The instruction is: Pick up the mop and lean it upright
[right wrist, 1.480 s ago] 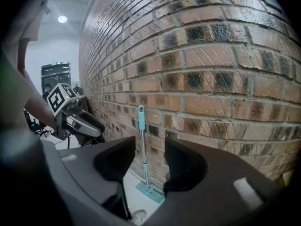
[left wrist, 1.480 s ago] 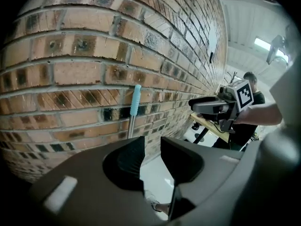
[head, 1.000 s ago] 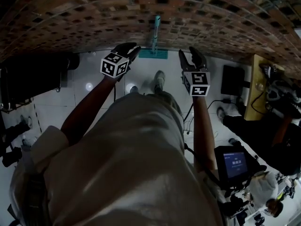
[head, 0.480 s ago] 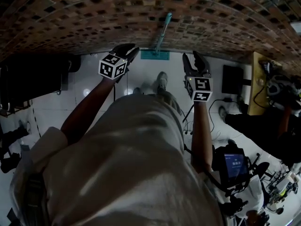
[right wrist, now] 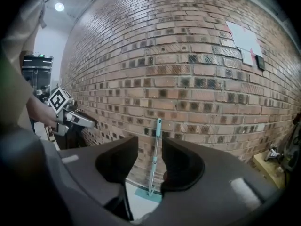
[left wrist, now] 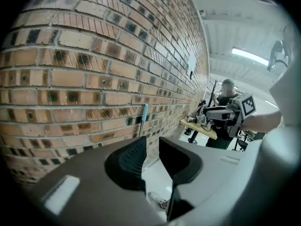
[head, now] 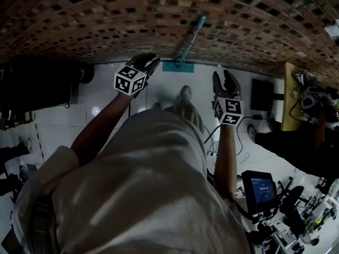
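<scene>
Brick wall (head: pixel 106 25) ahead; outstretched grippers (head: pixel 150 60) (head: pixel 223 76) (jaws empty) closing.

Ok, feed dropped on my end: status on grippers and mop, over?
Left gripper empty, fingers closing. Right gripper empty, closing too. Mop leaning upright against brick wall, head on floor. Nothing in the way.

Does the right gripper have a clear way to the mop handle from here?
Probably yes. The mop leans against the brick wall straight ahead of the right gripper, apart from it, with open floor between. Its tongs are closing with nothing in them.
</scene>
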Available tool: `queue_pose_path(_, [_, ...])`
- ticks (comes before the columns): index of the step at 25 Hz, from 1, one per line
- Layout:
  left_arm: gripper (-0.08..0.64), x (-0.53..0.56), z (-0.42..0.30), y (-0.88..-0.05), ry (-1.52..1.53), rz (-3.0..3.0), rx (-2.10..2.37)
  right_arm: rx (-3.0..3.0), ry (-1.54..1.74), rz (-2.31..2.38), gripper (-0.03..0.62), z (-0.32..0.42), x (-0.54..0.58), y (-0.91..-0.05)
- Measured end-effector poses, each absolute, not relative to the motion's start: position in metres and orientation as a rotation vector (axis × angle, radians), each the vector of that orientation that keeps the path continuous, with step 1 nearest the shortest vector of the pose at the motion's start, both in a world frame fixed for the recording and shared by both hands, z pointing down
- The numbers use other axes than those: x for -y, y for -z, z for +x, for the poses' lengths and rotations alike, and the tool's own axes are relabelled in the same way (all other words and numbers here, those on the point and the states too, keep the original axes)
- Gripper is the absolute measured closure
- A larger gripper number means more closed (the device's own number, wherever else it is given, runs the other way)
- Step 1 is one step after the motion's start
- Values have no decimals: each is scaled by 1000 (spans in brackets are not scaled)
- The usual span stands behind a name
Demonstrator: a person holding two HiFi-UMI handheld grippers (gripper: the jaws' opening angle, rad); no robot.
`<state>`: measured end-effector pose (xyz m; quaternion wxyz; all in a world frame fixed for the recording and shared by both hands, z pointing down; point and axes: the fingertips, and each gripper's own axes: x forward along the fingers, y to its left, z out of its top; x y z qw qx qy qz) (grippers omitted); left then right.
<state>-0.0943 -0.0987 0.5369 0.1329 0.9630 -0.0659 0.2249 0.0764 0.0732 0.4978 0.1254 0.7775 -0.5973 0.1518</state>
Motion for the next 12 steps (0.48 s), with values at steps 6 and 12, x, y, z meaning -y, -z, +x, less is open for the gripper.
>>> queue_pose_path(6, [460, 100, -119, -540, -587, 2746, 227, 1707, -457, 2305, 430, 55, -94, -503])
queue_pose_path(12, [439, 91, -121, -535, -593, 2779, 174, 1665, -461, 2347, 431, 47, -115, -502])
